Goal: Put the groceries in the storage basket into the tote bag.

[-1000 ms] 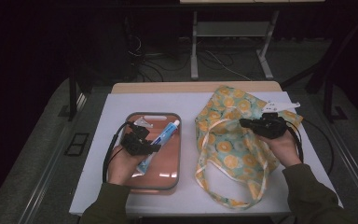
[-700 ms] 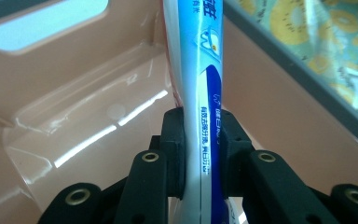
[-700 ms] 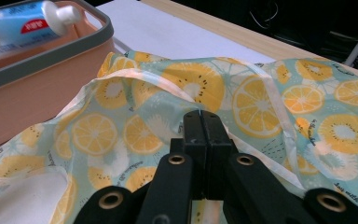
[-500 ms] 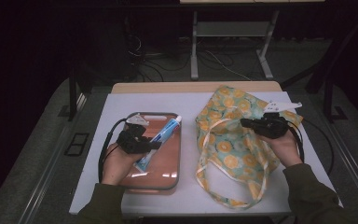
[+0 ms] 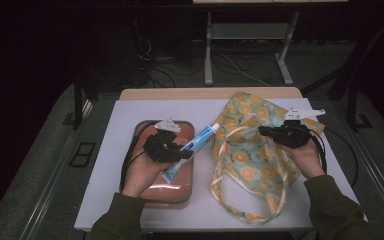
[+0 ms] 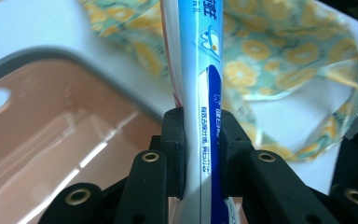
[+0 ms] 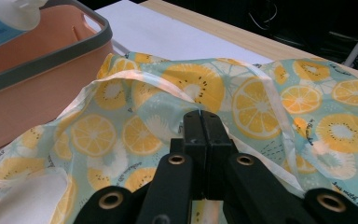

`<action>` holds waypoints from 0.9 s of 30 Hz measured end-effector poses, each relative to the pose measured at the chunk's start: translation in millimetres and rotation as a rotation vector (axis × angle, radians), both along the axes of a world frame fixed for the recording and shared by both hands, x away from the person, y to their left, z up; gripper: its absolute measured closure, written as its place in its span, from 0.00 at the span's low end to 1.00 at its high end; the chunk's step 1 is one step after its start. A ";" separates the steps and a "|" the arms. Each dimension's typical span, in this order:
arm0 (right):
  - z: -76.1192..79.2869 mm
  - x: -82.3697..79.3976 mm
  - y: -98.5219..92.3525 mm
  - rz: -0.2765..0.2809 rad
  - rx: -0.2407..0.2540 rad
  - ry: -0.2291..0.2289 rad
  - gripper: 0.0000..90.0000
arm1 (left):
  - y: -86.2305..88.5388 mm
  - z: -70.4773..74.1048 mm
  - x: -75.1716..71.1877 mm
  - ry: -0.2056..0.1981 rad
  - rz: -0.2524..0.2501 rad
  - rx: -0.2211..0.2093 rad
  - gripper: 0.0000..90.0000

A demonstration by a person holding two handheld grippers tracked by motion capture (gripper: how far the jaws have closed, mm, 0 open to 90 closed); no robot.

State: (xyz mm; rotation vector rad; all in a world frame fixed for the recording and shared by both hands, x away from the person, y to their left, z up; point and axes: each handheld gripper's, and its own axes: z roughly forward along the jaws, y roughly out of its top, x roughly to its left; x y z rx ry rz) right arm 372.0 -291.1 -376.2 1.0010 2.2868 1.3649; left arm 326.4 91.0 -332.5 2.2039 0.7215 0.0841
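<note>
**Desk:** As the toothpaste tube [image 5: 192, 147] hung clear above the salmon-pink tray [image 5: 180, 192], who had hold of it?

**Photographer:** The left gripper [image 6: 200, 140] did, its black jaws clamped on the tube's flat, crimped end. Seen from the left gripper view, the tube ran straight out from the pads towards the cloth, blue band and print facing up. From the high view it slanted, white cap aimed at the lemon-print tote bag [image 5: 252, 150], just beside the tray's right edge.

**Desk:** And the other hand?

**Photographer:** The right gripper [image 7: 201, 122] was pinched shut on the bag's fabric near its pale ribbon edging, apparently lifting a fold to keep the mouth open. The cap [image 7: 14, 9] showed at the top left corner of that view, over the tray's grey rim [image 7: 51, 51].

**Desk:** How far along was the job?

**Photographer:** By my reading, about halfway. The tube was picked up and off the tray, and the bag was gripped. Still to come: carrying the tube across, sliding it through the opening and letting go. Whether the mouth was open wide enough, I could not tell.

**Desk:** The setting?

**Photographer:** A white table top [image 5: 115, 165], the bag's handles [image 5: 240, 205] looped towards the person's green sleeves.
</note>
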 end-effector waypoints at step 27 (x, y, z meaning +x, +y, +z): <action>5.9 -2.2 -8.8 -0.001 0.024 -0.017 1.00 | -138.6 -36.2 -4.5 0.034 -0.072 0.068 0.84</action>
